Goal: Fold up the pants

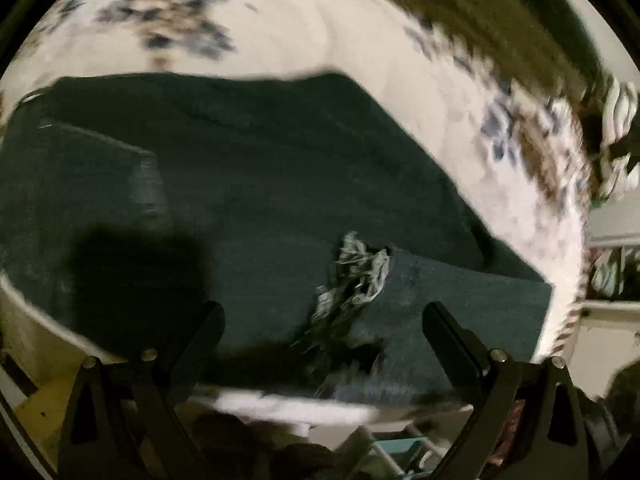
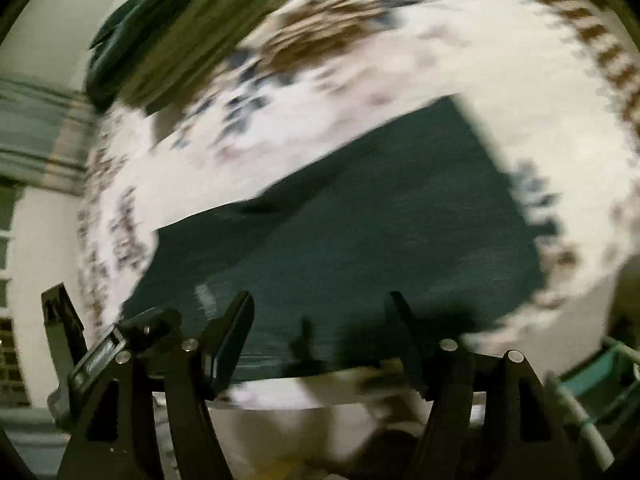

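Dark teal-black denim, one pair of pants [image 1: 248, 184], lies spread flat on a white bedspread [image 1: 280, 20] printed with blue and brown flowers, and every place here is told from that garment. It looks already doubled over: in the left wrist view a second layer sits on top, its straight edge running toward the far right, and a frayed rip [image 1: 352, 280] with pale threads shows in the near part of the cloth. The left gripper [image 1: 324, 320] hangs above the near edge of the pants with its jaws apart and nothing between them, the rip lying just beyond its fingertips. The right gripper [image 2: 320, 312] also stands over the near edge, jaws apart and empty, no cloth pinched. From each gripper the pants lie ahead and below, stretching away from the near edge; the long axis seems to run crosswise to both grippers, from the left one's side to the right one's. Both hover at much the same closeness to that near hem, so neither arm is plainly nearer. By my reading, the next fold turns on each gripper taking the near edge at its own end. Counted: one pair of pants, one rip, two grippers, one bedspread. Both views are motion-blurred, so finer seams cannot be told.
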{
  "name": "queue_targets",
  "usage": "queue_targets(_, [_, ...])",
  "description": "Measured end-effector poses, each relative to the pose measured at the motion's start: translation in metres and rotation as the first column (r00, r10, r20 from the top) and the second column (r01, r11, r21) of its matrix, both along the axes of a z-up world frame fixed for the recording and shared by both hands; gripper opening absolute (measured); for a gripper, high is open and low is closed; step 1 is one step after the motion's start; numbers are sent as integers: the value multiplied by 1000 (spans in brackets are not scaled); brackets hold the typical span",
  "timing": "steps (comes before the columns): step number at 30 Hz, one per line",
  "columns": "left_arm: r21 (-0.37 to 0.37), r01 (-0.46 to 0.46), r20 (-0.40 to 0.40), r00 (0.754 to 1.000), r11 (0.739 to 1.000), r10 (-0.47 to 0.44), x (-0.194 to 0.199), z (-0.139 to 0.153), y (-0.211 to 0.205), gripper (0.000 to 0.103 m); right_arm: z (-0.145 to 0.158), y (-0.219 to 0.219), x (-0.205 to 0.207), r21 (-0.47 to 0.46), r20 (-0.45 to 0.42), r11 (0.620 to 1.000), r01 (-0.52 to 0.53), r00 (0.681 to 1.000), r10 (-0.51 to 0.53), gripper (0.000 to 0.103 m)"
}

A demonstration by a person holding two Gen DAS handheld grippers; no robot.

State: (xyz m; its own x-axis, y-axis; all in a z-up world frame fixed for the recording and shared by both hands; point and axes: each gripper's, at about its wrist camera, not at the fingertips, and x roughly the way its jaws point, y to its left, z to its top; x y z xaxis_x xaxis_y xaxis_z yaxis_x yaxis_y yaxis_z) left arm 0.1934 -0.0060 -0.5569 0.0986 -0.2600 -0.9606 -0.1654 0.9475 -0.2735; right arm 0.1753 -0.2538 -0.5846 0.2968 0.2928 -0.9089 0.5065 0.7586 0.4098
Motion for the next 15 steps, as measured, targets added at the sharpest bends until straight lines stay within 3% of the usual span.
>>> queue_targets(1, [0, 27, -35, 999, 1000, -27, 4, -15, -12, 99, -1, -11, -8, -9, -13, 1000, 23, 1000, -24, 70])
queue_targets(2, [3, 39, -55, 998, 999, -39, 6, -24, -18, 83, 1, -26, -4, -16, -21, 999, 38, 999, -38, 70])
queue_targets(3, [38, 56, -55, 997, 998, -53, 7, -28, -25, 77, 1, -32, -9, -33, -30, 998, 47, 998, -48, 70])
queue_targets(4, [75, 67, -12, 998, 995, -67, 6, -24, -29, 55, 2, -39, -11, -48, -34, 997, 57, 998, -58, 70])
queue_targets(5, [83, 84, 23, 996, 993, -86, 5, -19, -33, 10, 3, -46, -13, -52, -32, 997, 64, 997, -66, 70])
queue_targets(7, [124, 119, 84, 988, 985, -130, 1, -6, -42, 5, 4, -55, -14, -68, -29, 995, 73, 997, -75, 70])
queue_targets(15, [116, 79, 269, 957, 990, -108, -2, 46, -25, 5, -2, -58, -8, -65, -28, 996, 66, 997, -68, 70])
